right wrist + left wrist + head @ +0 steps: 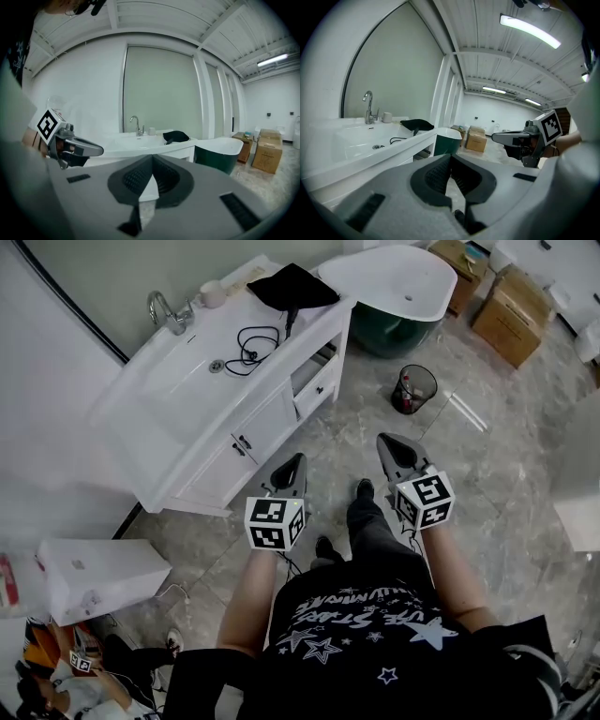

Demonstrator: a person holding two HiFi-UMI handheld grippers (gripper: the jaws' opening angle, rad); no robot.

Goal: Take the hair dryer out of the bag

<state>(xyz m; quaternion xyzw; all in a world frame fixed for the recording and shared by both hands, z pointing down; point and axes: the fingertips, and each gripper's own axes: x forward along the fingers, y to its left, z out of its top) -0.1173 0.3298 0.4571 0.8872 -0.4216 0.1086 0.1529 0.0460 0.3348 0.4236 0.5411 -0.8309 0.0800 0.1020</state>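
Observation:
A black bag (292, 285) lies on the far right end of the white vanity top (202, 381). A black cord (251, 343) runs out of it and coils beside the sink basin; the hair dryer itself is hidden. The bag (417, 124) and cord (396, 139) also show in the left gripper view, and the bag (176, 136) in the right gripper view. My left gripper (298, 460) and right gripper (384, 442) hang over the floor, well short of the vanity. Both are shut with nothing between their jaws, as the left (451, 157) and the right (152, 159) show in their own views.
A faucet (164, 310) and a cup (213, 293) stand on the vanity. Beyond it sit a white-and-green bathtub (394, 287), a wire bin (413, 388) and cardboard boxes (511, 315). A white box (98, 577) lies on the floor at left, with a person crouched below it.

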